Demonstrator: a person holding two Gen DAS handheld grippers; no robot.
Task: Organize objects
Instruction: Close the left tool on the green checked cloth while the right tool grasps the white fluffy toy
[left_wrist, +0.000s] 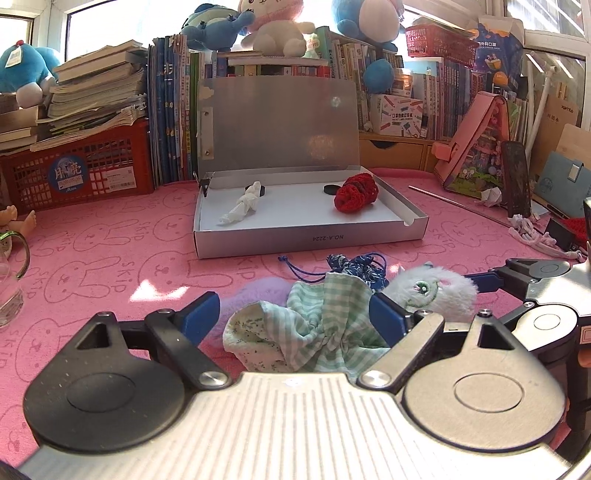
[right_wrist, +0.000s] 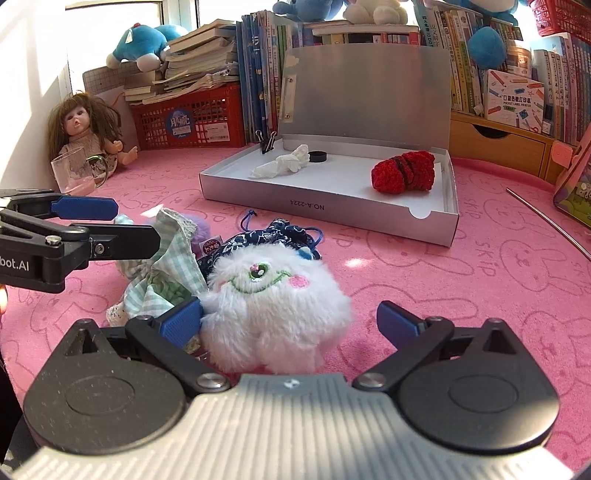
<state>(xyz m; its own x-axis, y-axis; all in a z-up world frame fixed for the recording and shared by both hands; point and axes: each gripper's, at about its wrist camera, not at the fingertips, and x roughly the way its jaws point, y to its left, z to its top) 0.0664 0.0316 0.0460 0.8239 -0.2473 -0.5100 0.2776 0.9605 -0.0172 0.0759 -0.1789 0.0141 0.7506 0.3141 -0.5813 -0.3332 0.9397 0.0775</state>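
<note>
An open silver box (left_wrist: 310, 240) (right_wrist: 332, 210) lies on the pink cloth, holding a red knitted piece (left_wrist: 356, 192) (right_wrist: 404, 170), a white twisted tissue (left_wrist: 242, 206) (right_wrist: 282, 164) and a black cap (right_wrist: 317, 156). In front lie a green checked cloth (left_wrist: 317, 325) (right_wrist: 166, 273), a dark blue drawstring pouch (left_wrist: 360, 267) (right_wrist: 273, 236) and a white fluffy plush (left_wrist: 432, 291) (right_wrist: 273, 306). My left gripper (left_wrist: 297, 310) is open around the checked cloth. My right gripper (right_wrist: 290, 323) is open around the plush, left fingertip touching it.
A red crate (left_wrist: 77, 170) with stacked books, upright books and plush toys line the back. A doll (right_wrist: 83, 129) and a glass mug (right_wrist: 79, 171) stand at the left. A metal rod (right_wrist: 546, 218) and a pink toy house (left_wrist: 480, 147) lie to the right.
</note>
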